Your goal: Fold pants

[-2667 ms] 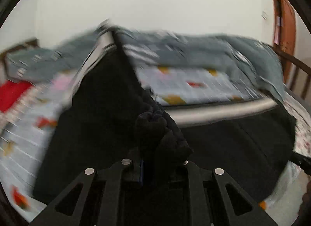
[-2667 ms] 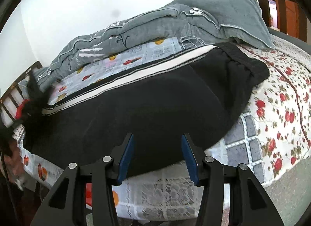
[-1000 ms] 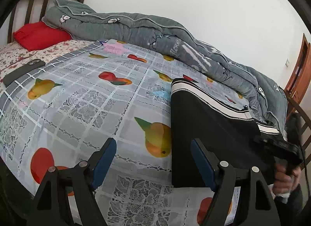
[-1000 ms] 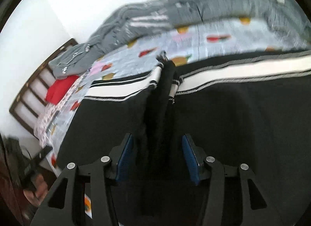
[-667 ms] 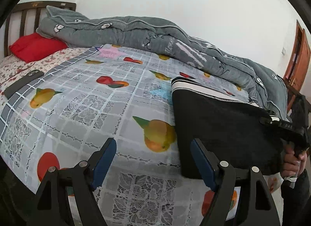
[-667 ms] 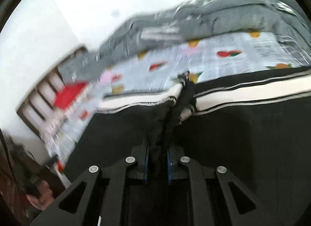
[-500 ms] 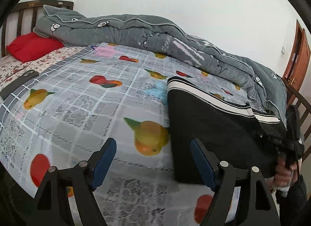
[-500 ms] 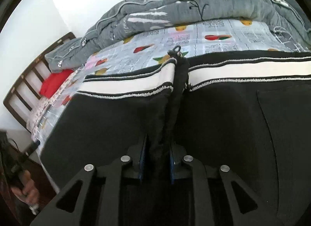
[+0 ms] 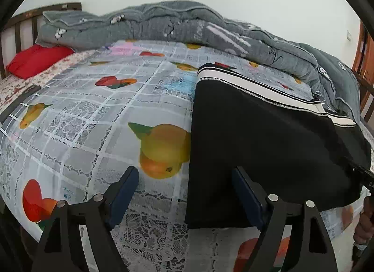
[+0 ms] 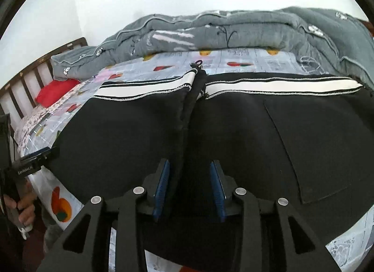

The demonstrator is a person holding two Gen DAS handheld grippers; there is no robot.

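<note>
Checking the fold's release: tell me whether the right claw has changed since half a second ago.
Yes. The right claw has opened; its blue pads now stand apart on either side of the black pants' raised ridge, which they pinched before.

Fruit-print bedspread (image 9: pixel 98 117) across the bed; grey quilt (image 9: pixel 177 26) bunched along the wall; red pillow (image 9: pixel 35 62) near wooden headboard (image 9: pixel 21 24).
</note>
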